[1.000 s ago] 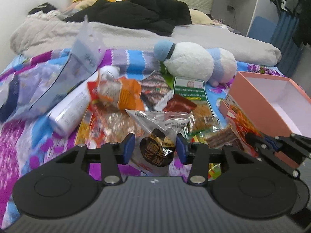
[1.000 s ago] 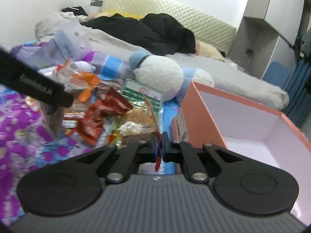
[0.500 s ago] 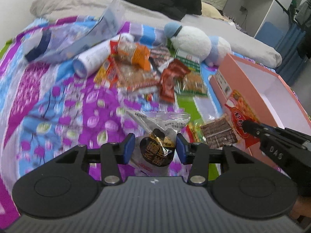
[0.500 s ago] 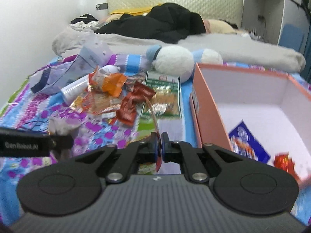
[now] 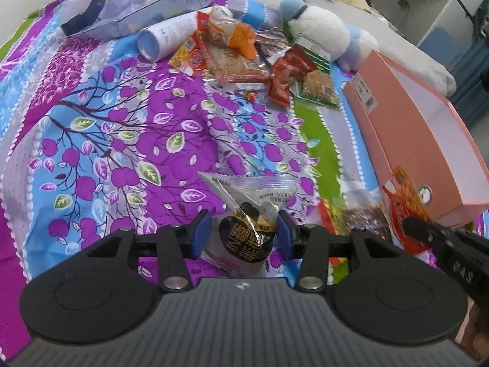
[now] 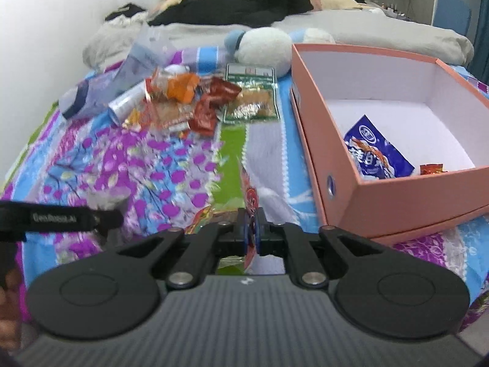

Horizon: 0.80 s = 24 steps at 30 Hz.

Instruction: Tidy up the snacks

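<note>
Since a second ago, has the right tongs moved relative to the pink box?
Yes. The right tongs, shut on a red snack packet, have risen and pulled back: the pink box interior now shows from above, with a blue packet inside.

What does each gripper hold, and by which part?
Left gripper: clear snack packet, by its sides. Right gripper: thin red packet, pinched at its lower edge.

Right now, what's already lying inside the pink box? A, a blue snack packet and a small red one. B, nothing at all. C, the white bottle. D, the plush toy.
A: the right wrist view shows a blue snack packet and a small red packet on the floor of the pink box.
</note>
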{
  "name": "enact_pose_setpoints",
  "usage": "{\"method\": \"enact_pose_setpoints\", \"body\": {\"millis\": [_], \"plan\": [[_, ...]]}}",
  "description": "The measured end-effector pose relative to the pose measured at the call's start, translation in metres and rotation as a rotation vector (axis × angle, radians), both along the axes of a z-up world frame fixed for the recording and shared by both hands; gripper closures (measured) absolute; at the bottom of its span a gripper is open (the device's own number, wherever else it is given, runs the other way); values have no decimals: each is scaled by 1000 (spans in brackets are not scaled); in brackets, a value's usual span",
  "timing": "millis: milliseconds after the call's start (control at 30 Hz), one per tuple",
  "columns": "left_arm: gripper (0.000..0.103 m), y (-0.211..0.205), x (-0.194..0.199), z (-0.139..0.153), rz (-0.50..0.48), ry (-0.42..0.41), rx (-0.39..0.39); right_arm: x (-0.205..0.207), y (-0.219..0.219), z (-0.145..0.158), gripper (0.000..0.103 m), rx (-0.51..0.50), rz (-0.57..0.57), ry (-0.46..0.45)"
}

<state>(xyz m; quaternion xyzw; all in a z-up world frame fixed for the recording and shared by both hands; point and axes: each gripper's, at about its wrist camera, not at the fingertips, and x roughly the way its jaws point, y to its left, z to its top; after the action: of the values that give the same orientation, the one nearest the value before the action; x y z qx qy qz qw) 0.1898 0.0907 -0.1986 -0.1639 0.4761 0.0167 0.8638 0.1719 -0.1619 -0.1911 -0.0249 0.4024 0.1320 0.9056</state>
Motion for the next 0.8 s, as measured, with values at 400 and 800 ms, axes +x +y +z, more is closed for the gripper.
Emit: {"method": "enact_pose_setpoints", "body": {"millis": [400, 800], "plan": [[18, 1, 10, 2, -6, 1, 13, -4, -1, -2, 43, -27, 124, 17], [18, 3, -13, 6, -27, -18, 3, -18, 0, 5, 24, -134, 426, -135]]}}
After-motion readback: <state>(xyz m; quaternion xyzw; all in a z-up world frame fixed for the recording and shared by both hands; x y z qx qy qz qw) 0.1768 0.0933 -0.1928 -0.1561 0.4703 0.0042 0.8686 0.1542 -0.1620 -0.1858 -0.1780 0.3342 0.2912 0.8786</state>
